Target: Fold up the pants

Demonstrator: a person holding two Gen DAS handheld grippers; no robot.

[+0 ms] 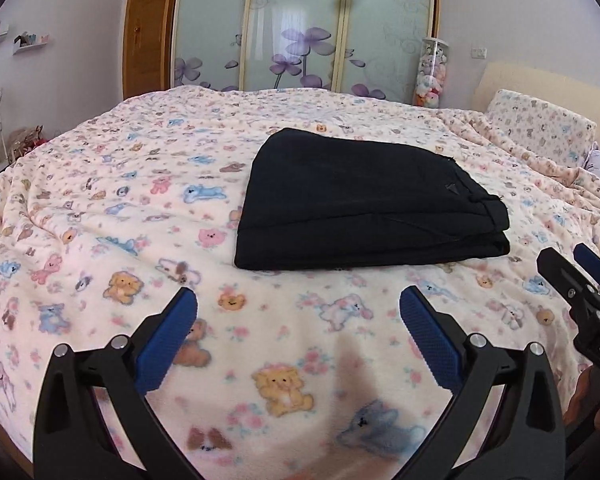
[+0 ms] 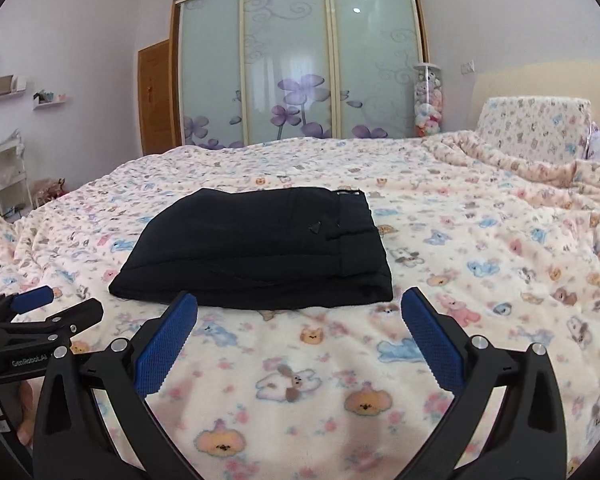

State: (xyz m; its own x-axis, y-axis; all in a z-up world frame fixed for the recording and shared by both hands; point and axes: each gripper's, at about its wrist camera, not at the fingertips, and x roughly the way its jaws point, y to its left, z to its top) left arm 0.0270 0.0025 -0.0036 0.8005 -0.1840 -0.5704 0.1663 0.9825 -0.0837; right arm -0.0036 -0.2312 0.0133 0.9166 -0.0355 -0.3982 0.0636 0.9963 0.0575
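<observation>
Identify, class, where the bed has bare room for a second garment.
Free blanket lies left of the folded black pants, toward the bed's left edge, and between the pants and the open left gripper. Right of the pants, bunched cartoon-print fleece blanket and pillow crowd it.

Black pants, folded into a compact layered rectangle, lying flat on the bed, waistband on the right
</observation>
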